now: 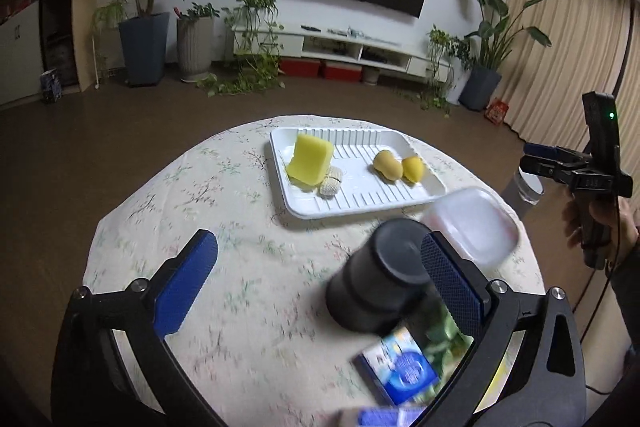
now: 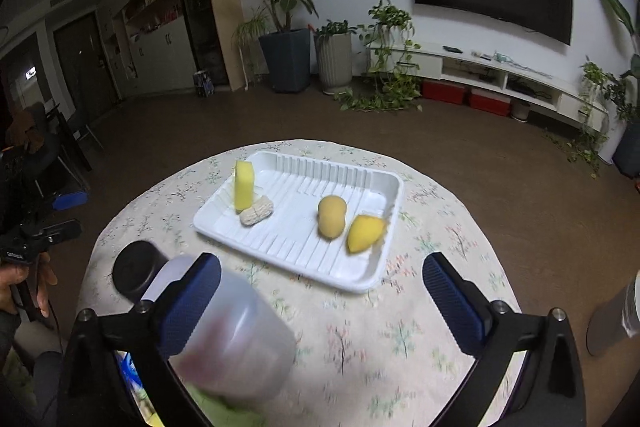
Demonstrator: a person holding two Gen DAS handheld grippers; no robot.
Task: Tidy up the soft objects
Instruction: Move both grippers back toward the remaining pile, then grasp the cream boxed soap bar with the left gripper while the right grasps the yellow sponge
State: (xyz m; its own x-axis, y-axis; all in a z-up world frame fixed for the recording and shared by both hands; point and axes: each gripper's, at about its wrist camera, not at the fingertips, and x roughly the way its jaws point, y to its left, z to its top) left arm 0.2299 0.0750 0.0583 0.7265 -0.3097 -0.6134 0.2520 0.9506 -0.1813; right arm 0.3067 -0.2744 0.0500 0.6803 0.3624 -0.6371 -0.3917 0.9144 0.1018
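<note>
A white ribbed tray (image 1: pixel 432 193) (image 2: pixel 280 267) sits on the round table. In it a yellow sponge (image 1: pixel 311 159) (image 2: pixel 243 189) leans over a white peanut-shaped toy (image 1: pixel 330 183) (image 2: pixel 256 214) at its left end. A tan potato-shaped toy (image 1: pixel 387 165) (image 2: pixel 331 215) and a yellow lemon-shaped toy (image 1: pixel 413 167) (image 2: pixel 365 233) lie at its right end. My left gripper (image 1: pixel 316 277) stands open above the near table, nothing between its fingers. My right gripper (image 2: pixel 322 301) is also open and empty, held back from the tray; it shows in the left wrist view (image 1: pixel 538 161) in a hand.
A black cylinder (image 1: pixel 378 287) (image 2: pixel 134 270) and a frosted plastic jar (image 1: pixel 472 227) (image 2: pixel 236 339) stand near the table's front. A blue packet (image 1: pixel 404 367) lies by them. The flowered cloth (image 1: pixel 240 307) (image 2: pixel 380 347) covers the table; beyond its edge is brown floor with potted plants.
</note>
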